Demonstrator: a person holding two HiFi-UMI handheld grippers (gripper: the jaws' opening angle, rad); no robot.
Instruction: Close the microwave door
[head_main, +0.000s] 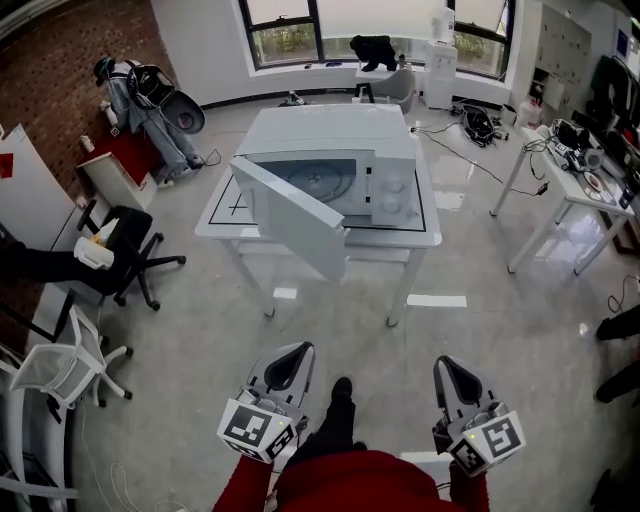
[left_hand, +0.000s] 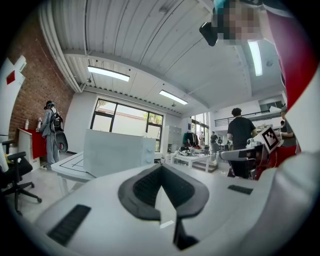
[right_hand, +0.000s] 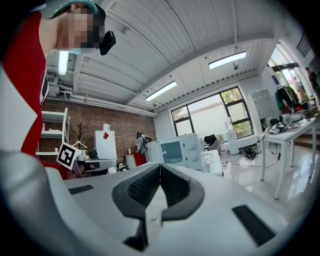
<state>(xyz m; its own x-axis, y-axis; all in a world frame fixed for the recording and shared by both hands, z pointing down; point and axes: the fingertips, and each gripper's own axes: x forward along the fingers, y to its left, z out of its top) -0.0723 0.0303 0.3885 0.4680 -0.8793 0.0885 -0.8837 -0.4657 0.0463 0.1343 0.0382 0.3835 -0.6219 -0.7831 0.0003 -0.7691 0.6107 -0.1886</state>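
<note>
White worktop (head_main: 222, 218) mid-room, smooth top with a thin black outline, standing on a glossy grey floor (head_main: 480, 330). Brick wall (head_main: 60, 60) far left, windows (head_main: 290, 30) at the far end, black wheeled chair (head_main: 135, 250) left, white desk (head_main: 560, 195) right. Microwave (head_main: 345, 160) sits on the worktop — boxy, white, round knobs (head_main: 390, 185) on its right panel. Its door (head_main: 295, 218) stands open, swung toward the near left; round turntable (head_main: 320, 181) shows inside. Left gripper (head_main: 293, 352) and right gripper (head_main: 447, 366) are near, well apart from the microwave — jaws closed, nothing held, ribbed dark pads (left_hand: 142, 187).
</note>
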